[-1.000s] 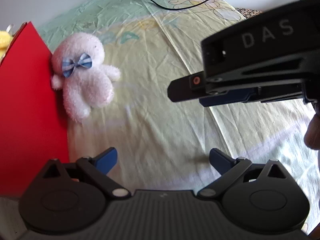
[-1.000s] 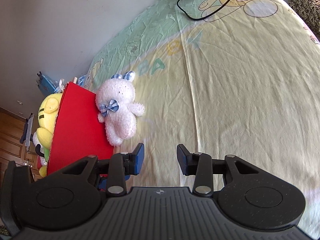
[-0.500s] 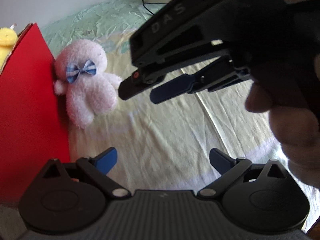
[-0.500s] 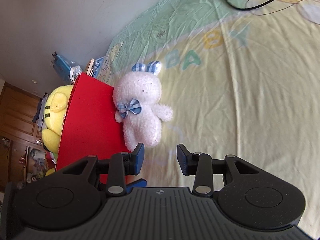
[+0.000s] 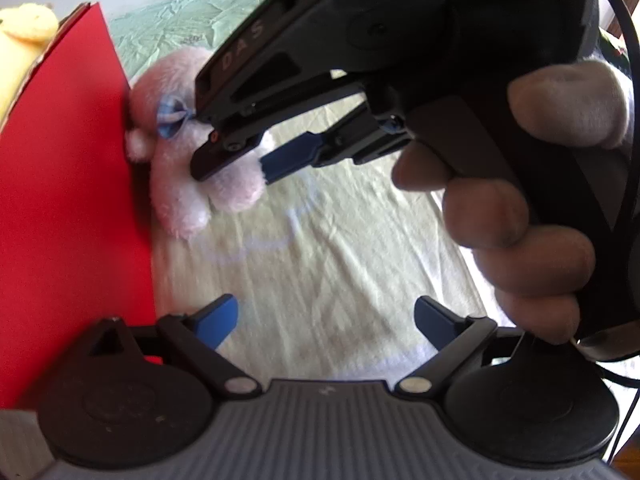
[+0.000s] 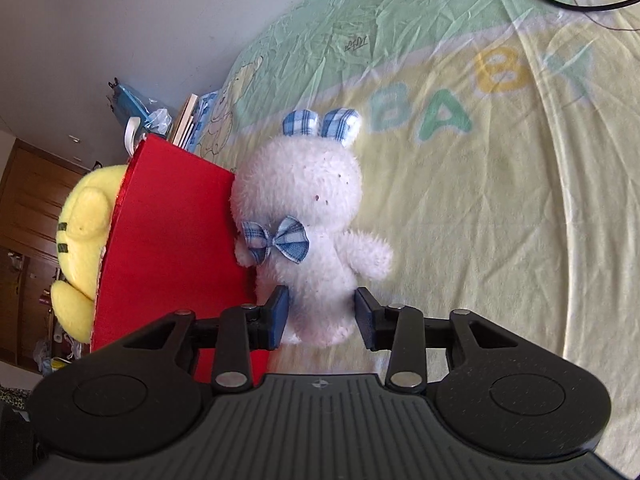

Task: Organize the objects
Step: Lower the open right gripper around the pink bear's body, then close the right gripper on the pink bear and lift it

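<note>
- Left wrist view: the left gripper [image 5: 326, 316], empty, jaws closing over the yellow-green bedsheet [image 5: 340, 264]; the right gripper [image 5: 232, 164] reaches the fluffy white plush rabbit [image 5: 228, 188] lying against the red cardboard box [image 5: 68, 200].
- Right wrist view: the right gripper's [image 6: 322, 316] jaws are closing around the rabbit's [image 6: 308, 224] lower body, not yet squeezing.

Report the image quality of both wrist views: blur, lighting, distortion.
Left wrist view: the right gripper and the hand fill the frame, dark and soft, and the white plush bunny is smeared. Right wrist view: bright daylight, the bunny fairly sharp, the bedsheet lettering slightly blurred, and fisheye curvature bends the bed's edge and the red box.
</note>
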Motion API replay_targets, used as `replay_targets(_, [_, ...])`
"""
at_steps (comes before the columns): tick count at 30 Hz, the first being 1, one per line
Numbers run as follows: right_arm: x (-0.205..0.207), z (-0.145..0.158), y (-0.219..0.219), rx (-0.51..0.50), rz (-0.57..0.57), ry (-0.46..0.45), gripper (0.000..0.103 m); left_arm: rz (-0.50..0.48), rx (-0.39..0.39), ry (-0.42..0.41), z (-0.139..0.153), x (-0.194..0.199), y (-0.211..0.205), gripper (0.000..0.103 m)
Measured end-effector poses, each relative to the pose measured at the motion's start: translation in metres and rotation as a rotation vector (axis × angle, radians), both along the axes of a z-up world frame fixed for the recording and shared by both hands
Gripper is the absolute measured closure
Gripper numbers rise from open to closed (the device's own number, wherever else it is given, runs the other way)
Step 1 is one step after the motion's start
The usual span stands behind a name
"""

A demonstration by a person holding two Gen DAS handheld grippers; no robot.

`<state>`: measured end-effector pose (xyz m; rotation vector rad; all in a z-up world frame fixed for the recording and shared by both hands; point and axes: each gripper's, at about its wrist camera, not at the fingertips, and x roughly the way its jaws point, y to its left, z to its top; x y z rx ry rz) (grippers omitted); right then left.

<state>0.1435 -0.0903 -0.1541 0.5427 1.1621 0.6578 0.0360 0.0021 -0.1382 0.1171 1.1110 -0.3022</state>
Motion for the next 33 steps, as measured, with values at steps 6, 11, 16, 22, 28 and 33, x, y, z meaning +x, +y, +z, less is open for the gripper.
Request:
replay_targets(6, [-0.008,0.003,-0.013,0.017,-0.034,-0.006,0.073,-0.019,-0.021,0.006,0.002,-0.004,-0.001,0.004])
replay_targets(11, [-0.022,0.012,-0.035,0.007,-0.067,-0.022,0.074,-0.049,-0.037,-0.011,0.009,-0.009,0.001,0.004])
replay_targets(16, [-0.042,0.013,-0.061,-0.007,-0.099,-0.021,0.074,-0.066,-0.065,-0.009,0.013,-0.017,0.001,0.004])
replay_targets(22, [-0.074,0.014,-0.088,-0.024,-0.142,-0.016,0.073,-0.086,-0.114,-0.016,0.024,-0.019,0.005,0.004])
replay_targets(28, [-0.104,0.013,-0.103,-0.045,-0.153,-0.006,0.073,-0.074,-0.161,-0.019,0.035,-0.026,0.005,0.004])
replay_targets(33, [-0.118,0.01,-0.112,-0.039,-0.177,0.004,0.069,-0.041,-0.166,-0.003,0.036,-0.014,-0.001,0.004])
